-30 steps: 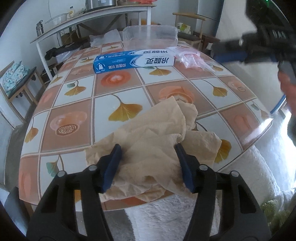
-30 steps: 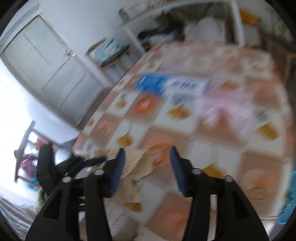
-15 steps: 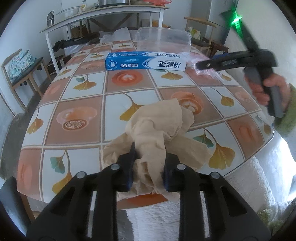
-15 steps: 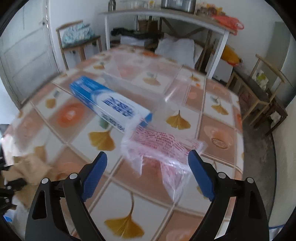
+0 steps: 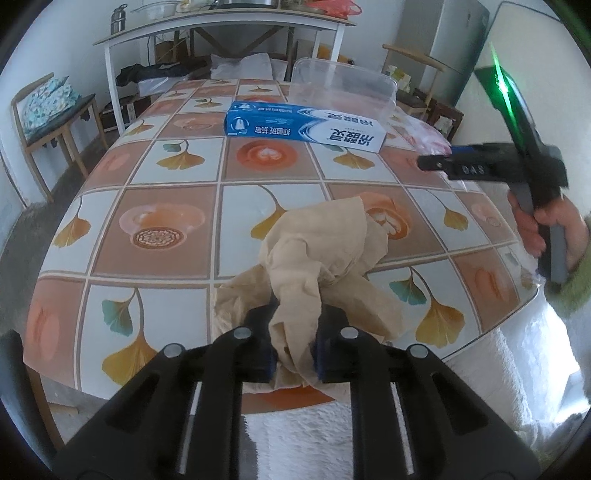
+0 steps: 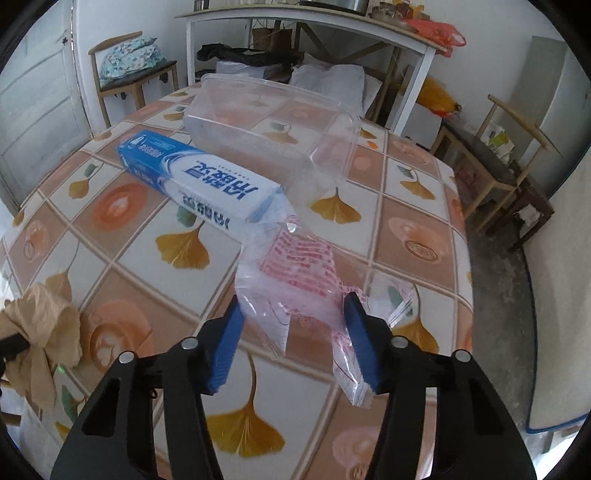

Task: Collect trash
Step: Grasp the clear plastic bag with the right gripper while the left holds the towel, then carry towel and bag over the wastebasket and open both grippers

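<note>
A crumpled brown paper (image 5: 321,251) lies at the near edge of the tiled table (image 5: 166,177). My left gripper (image 5: 295,317) is closing, and its pads pinch a bunched fold of that paper. The paper (image 6: 40,325) also shows at the far left of the right wrist view. A clear plastic bag with red print (image 6: 295,266) lies flat on the table. My right gripper (image 6: 293,317) straddles the bag's near end and its jaws are closing, the blue pads at the bag's edges without squeezing it. A hand holds the right gripper (image 5: 436,162) at the right of the left wrist view.
A blue and white toothpaste box (image 6: 199,177) lies just beyond the bag. Behind it stands an empty clear plastic container (image 6: 269,122). Wooden chairs (image 6: 502,155), a white shelf table (image 5: 221,26) and a white fluffy cover (image 5: 332,435) below the table's near edge surround the scene.
The left jaws closed from wide apart onto the brown paper and bunched it. The right gripper swung from the paper side over to the plastic bag, and its jaws narrowed around it.
</note>
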Available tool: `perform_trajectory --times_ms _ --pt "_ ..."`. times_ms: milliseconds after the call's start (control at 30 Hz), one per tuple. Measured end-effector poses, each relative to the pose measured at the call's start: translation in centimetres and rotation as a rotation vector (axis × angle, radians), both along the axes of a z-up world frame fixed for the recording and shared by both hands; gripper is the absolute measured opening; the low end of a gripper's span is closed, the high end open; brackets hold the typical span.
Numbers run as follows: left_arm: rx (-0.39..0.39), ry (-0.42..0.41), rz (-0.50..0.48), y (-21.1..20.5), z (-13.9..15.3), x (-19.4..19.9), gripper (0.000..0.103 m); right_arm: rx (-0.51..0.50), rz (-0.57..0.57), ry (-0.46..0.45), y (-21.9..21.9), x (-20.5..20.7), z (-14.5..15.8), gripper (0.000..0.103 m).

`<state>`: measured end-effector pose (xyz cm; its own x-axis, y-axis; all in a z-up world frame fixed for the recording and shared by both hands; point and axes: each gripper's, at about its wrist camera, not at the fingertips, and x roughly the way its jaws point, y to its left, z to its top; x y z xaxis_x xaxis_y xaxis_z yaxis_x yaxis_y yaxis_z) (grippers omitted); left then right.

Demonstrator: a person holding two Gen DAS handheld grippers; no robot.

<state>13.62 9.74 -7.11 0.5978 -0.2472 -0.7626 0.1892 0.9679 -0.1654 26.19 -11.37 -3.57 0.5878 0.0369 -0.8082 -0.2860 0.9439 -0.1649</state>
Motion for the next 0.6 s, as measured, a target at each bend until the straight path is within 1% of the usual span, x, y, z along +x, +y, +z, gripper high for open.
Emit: perform_trajectory --times_ms 67,300,467,600 --pt "-0.014 -0.001 0.010 0.2 0.1 -0.2 0.012 0.008 -0.002 -0.011 -0.2 -0.9 0.6 0.049" --pt "-0.035 -0.018 0.036 0.6 1.0 -0.7 0.012 0.061 -0.001 -0.060 -0.9 -3.7 3.1 0.048" --pt "-0.059 -0.046 0.046 0.6 2.4 -1.2 0.012 0.112 0.004 -0.114 -1.5 -5.9 5.9 0.048" --pt "-0.076 -0.075 0.040 0.1 4.0 -1.5 0.012 0.183 0.002 -0.167 -2.8 -7.8 8.6 0.048"
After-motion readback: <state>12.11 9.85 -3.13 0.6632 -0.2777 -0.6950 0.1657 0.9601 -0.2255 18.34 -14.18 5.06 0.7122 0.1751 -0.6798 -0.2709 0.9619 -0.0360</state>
